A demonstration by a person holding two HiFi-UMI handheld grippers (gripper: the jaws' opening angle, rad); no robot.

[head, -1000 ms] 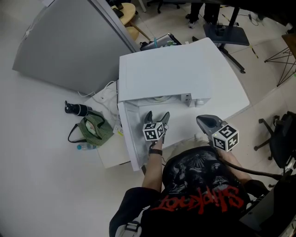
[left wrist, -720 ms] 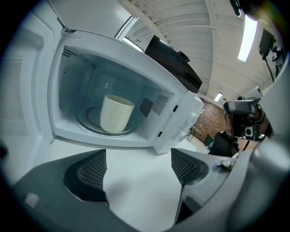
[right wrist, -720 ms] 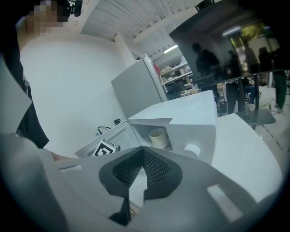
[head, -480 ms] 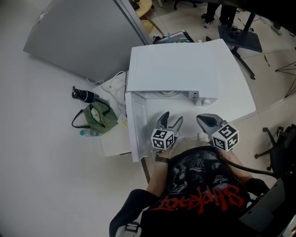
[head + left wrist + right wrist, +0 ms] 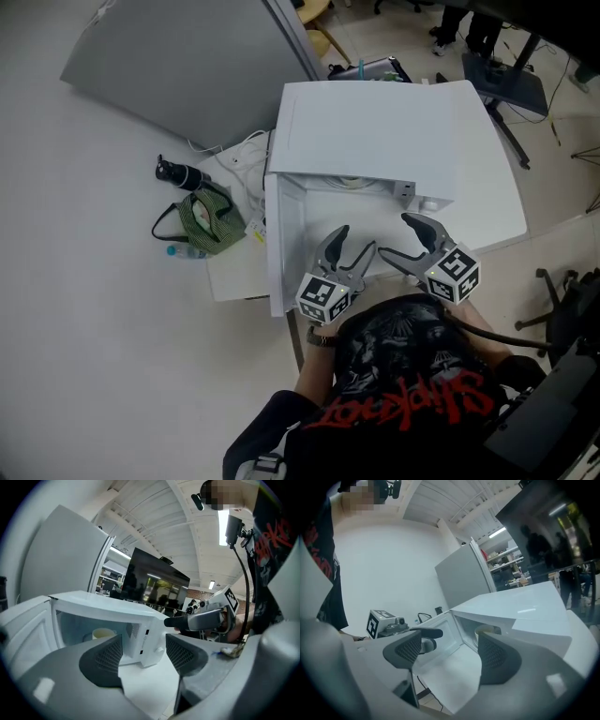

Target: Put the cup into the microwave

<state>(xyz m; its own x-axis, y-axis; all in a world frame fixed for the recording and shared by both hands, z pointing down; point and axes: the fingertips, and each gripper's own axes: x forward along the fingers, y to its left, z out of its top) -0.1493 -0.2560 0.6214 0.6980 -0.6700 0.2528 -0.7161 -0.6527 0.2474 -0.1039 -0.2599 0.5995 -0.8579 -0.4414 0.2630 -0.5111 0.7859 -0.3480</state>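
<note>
The fingers (image 5: 104, 658) of the left gripper (image 5: 354, 240) stand apart with nothing between them, having just been narrowing. Those of the right gripper (image 5: 397, 236) have just gone from closed to fully apart, also on nothing. Compared with 1 second ago, the left gripper has drawn back from the cavity toward 6 o'clock, and the cup (image 5: 103, 633) sits inside the microwave (image 5: 375, 131) at 12 o'clock of both grippers. Placement therefore reads as complete, with only the open door (image 5: 281, 246), at 9 o'clock of the cavity, apparently left to shut. Count: 2 grippers, 1 cup, 1 microwave, 1 door.
</note>
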